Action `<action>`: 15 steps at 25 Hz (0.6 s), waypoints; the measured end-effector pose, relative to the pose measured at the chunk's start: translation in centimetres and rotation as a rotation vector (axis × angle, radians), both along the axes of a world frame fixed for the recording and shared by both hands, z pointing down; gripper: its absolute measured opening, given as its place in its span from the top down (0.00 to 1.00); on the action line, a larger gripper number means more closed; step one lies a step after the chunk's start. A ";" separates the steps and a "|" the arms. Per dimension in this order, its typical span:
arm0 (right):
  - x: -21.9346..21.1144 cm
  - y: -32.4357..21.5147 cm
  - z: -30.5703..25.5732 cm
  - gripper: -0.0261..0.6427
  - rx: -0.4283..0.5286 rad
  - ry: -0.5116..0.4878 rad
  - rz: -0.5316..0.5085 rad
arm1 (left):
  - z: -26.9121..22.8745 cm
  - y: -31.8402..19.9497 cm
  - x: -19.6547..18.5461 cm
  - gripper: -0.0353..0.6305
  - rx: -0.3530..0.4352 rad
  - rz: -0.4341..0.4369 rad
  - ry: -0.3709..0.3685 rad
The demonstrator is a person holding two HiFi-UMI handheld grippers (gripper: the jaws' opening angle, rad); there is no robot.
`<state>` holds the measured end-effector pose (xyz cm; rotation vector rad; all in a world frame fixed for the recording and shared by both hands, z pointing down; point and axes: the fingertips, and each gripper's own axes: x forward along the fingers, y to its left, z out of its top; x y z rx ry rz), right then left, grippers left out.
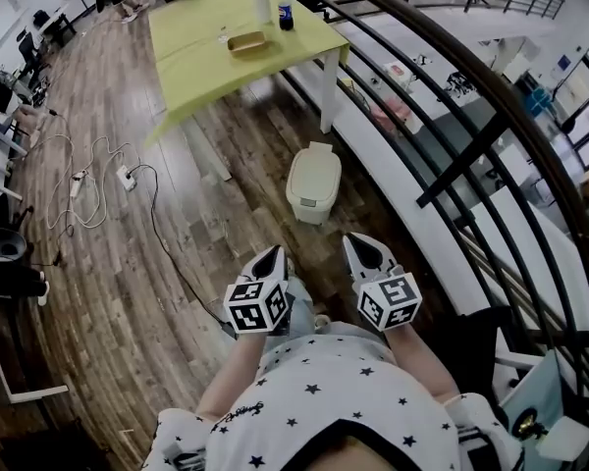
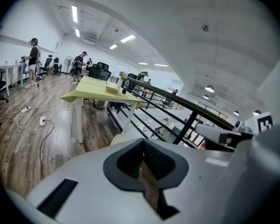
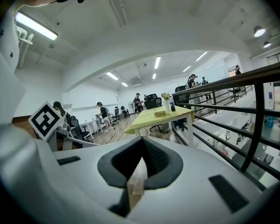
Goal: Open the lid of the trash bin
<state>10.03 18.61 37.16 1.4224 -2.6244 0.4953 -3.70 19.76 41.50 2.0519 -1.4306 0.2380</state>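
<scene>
Trash bin (image 1: 314,186) is seen in the head view: cream plastic, rounded-rectangle shape, smooth and slightly glossy. Lid (image 1: 315,173) is flat on top and closed, with a small tab at the far edge. The bin stands on the wood-plank floor (image 1: 128,292), near the white leg of the table (image 1: 191,62) and next to the black metal railing (image 1: 491,135). The table is covered in a yellow-green cloth; small items on it are too small to identify.

Left gripper (image 1: 272,257) and right gripper (image 1: 359,247) are held side by side, well apart from the bin and short of it, each with a black-and-white marker cube (image 1: 258,305) behind the jaws. Shells are white hard plastic and the inner pads dark and ribbed.

In the left gripper view, the left gripper (image 2: 143,158) jaws are brought together to a thin slit with nothing clamped. The same is seen for the right gripper (image 3: 140,164) in its own view: jaws together, nothing held.

The bin is not made out in the right gripper view. In the left gripper view only a pale edge shows above the gripper body, and whether it is the bin cannot be told. Thin cables (image 1: 88,189) are looped on the floor at left. The person's arms are cut off by a star-print shirt (image 1: 344,391).
</scene>
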 end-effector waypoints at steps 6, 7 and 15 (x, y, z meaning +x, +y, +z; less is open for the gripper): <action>-1.7 -5.2 -0.2 0.97 0.005 0.010 -0.004 | -0.1 -5.1 -1.3 0.93 -0.001 0.004 0.010; -2.0 -6.1 -0.3 0.97 0.004 0.010 -0.004 | -0.2 -6.0 -1.6 0.93 0.000 0.005 0.011; -4.6 -12.5 -1.4 0.97 0.008 0.015 0.012 | -0.6 -12.3 -4.1 0.93 -0.010 0.026 0.013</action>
